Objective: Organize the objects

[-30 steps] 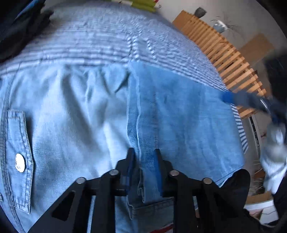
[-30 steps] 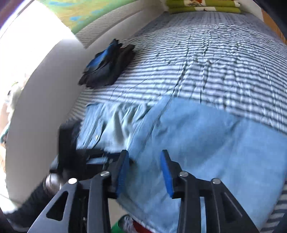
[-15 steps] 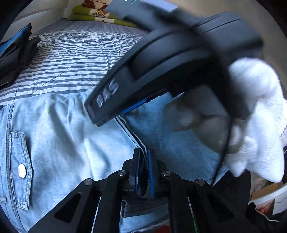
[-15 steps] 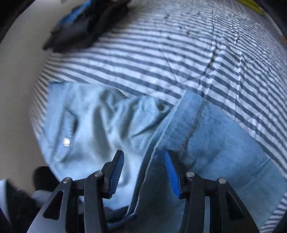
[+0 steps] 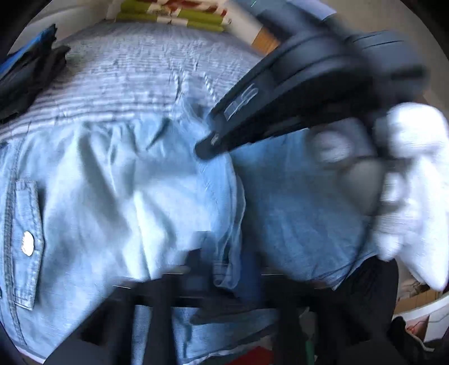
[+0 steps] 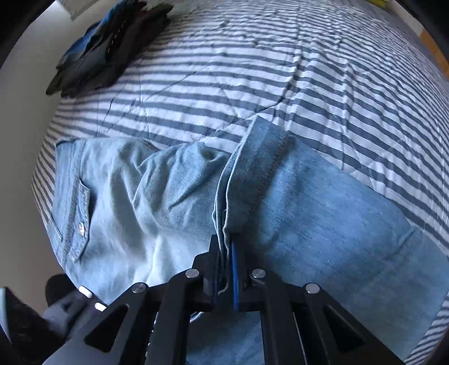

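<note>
A light blue denim shirt (image 6: 126, 196) lies spread on the striped bed, with a snap pocket at the left. It also fills the left wrist view (image 5: 112, 196). My right gripper (image 6: 226, 252) is shut on the folded hem edge of the shirt, near its middle. My left gripper (image 5: 227, 269) is blurred at the bottom of its view, its jaws close around the same folded edge. The right gripper's body (image 5: 280, 92) and a white-gloved hand (image 5: 415, 182) cross above the shirt in the left wrist view.
The striped blue and white bedspread (image 6: 252, 70) stretches beyond the shirt. A pile of dark clothes (image 6: 106, 45) lies at the far left of the bed, also in the left wrist view (image 5: 25, 73). Green folded bedding (image 5: 174, 16) sits at the head.
My right gripper swung in over the shirt and closed on the folded hem. My left gripper closed on the same edge half a second ago and is now moving, blurred.
</note>
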### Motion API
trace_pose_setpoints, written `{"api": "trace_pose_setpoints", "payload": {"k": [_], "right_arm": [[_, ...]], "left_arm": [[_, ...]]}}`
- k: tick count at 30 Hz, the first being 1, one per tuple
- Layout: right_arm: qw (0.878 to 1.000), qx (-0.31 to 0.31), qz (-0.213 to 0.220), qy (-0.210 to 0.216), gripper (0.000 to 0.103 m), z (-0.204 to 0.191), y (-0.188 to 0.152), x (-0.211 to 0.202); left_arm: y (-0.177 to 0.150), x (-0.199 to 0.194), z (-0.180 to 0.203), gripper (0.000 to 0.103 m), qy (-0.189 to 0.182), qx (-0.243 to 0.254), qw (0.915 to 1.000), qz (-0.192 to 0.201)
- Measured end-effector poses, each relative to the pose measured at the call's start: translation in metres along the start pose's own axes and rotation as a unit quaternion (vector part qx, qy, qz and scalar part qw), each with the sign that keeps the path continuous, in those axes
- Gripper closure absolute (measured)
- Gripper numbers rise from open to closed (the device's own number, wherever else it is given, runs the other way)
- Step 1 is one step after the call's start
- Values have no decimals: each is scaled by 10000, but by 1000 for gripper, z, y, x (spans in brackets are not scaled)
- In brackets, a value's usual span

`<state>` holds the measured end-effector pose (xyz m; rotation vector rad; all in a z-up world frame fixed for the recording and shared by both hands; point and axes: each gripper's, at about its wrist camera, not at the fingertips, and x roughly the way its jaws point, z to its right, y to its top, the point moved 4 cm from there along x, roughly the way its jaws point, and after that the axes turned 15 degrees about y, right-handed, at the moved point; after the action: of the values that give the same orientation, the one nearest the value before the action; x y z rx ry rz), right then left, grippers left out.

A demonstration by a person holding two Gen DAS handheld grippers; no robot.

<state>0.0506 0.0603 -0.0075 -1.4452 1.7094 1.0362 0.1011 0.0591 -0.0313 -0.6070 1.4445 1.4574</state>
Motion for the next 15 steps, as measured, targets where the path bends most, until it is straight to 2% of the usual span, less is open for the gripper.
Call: {"api": "trace_pose_setpoints", "payload": {"k": [5, 6, 10, 15], "right_arm": [[9968, 257, 681, 315, 97, 6, -25, -49], [9962, 268, 744, 372, 97, 0, -21, -56], [9954, -98, 877, 363, 97, -45, -13, -65], [9949, -591, 730, 370, 97, -107, 5, -44]], "left_arm": [[-5, -27, 6, 93, -255, 23, 9988, 416], [-6, -32, 5, 93, -273, 20, 9985, 465], [-5, -51, -20, 93, -421, -224, 9970, 607], [-24, -94, -71, 93, -226, -616, 9937, 904]]}}
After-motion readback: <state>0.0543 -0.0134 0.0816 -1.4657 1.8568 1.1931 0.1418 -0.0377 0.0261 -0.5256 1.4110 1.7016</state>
